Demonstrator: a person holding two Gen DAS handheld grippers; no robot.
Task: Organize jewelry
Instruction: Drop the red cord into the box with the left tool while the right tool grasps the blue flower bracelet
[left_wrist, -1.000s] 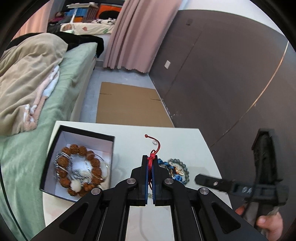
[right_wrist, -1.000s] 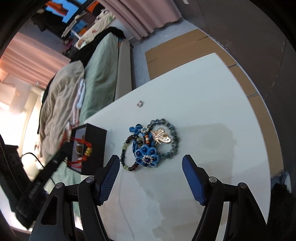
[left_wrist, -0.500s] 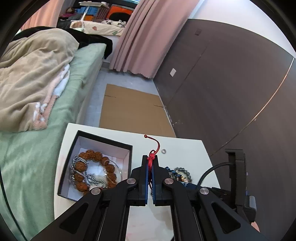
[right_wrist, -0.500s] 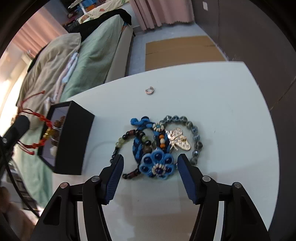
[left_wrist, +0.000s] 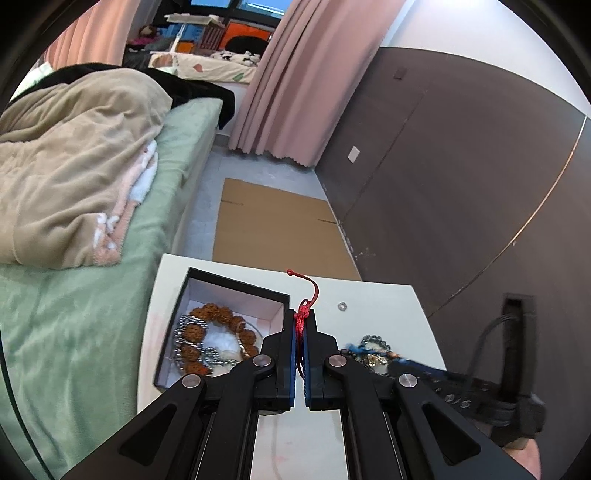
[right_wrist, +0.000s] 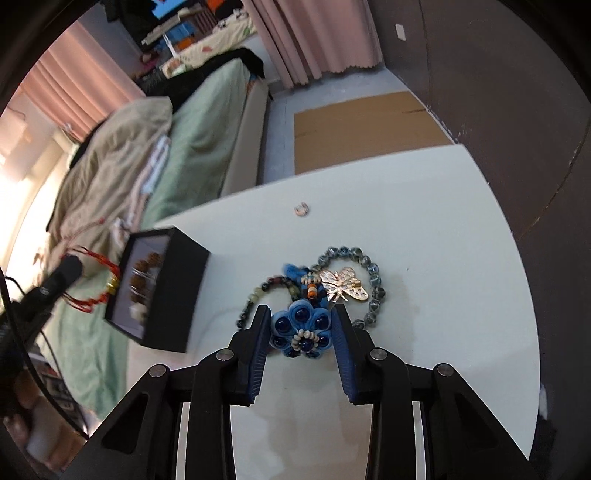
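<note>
The left gripper (left_wrist: 303, 325) is pinching a red knotted cord bracelet (left_wrist: 305, 311); its gold bead shows only in the right view. The right gripper (right_wrist: 302, 325) is closing around a blue beaded fabric flower (right_wrist: 301, 330), pads seemingly not pressing yet.

The right gripper (right_wrist: 299, 325) has been brought down over the blue fabric flower ornament with dark beads (right_wrist: 301, 328), which now lies between its jaws; the jaws are closing, much narrowed from a second ago. The open black jewelry box (left_wrist: 221, 332) is now seen nearer the left gripper (left_wrist: 300, 325).

Red cord (left_wrist: 303, 321), black box (right_wrist: 176, 291) (white inside), blue flower (right_wrist: 301, 328), gold bee (right_wrist: 345, 285)
</note>
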